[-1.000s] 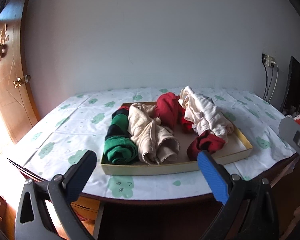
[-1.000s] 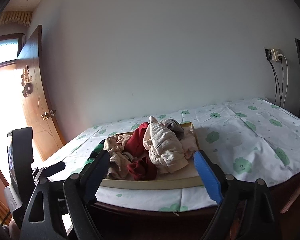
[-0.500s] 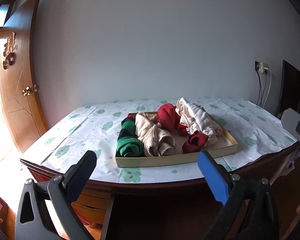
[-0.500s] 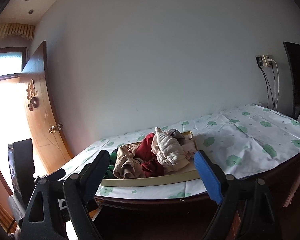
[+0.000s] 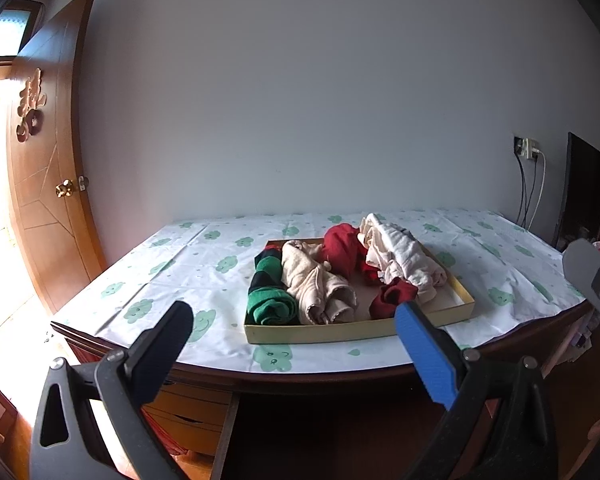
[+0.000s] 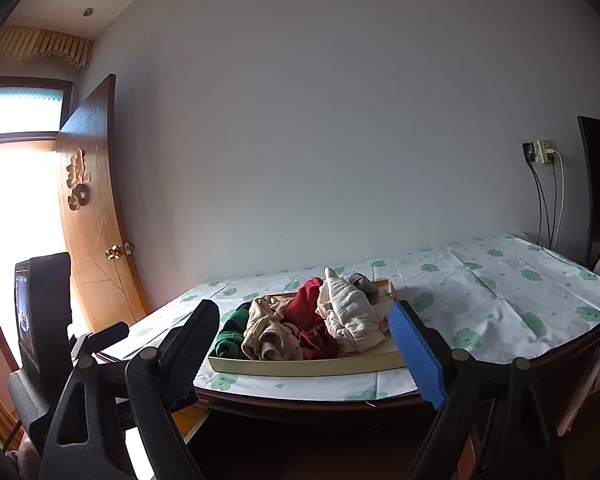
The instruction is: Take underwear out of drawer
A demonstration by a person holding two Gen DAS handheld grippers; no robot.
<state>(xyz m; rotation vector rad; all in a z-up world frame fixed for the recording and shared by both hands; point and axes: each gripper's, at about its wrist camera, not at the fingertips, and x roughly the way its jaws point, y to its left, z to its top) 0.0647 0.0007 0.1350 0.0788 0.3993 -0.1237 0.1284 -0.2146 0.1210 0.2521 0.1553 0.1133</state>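
Left wrist view: my left gripper (image 5: 288, 334) stands released, jaws wide apart, nothing between them; it sits off the near edge of the table (image 5: 308, 378), short of the drawer (image 5: 320, 334).
Right wrist view: my right gripper (image 6: 304, 342) is also released, jaws wide, nothing held; it too is off the near edge, well apart from the drawer (image 6: 300, 366).
Drawer position: a shallow yellow tray lying flat on the tablecloth (image 5: 172, 276), close to the table's near edge, nearer the right end than the left.
Drawer axis: its long side runs along the near edge, left to right.
Underwear position: all pieces lie inside the drawer.
Underwear axes: the green and black roll (image 5: 270, 292) at the left end and the beige roll (image 5: 316, 284) just beside it run from the near wall toward the far wall, open ends facing me. The pale bundle (image 5: 400, 256) runs the same way, slanting toward the right wall.
Red pieces: one red piece (image 5: 342, 246) sits at the far side between beige and pale; a dark red piece (image 5: 392, 298) lies near the front wall.
Hidden: my left gripper's blue pad covers part of the drawer's front wall. In the right wrist view the pile overlaps itself, and I cannot separate the pieces or see the drawer floor.
Cut off: a grey device (image 5: 594, 280) at the right edge of the left wrist view is only partly in frame.
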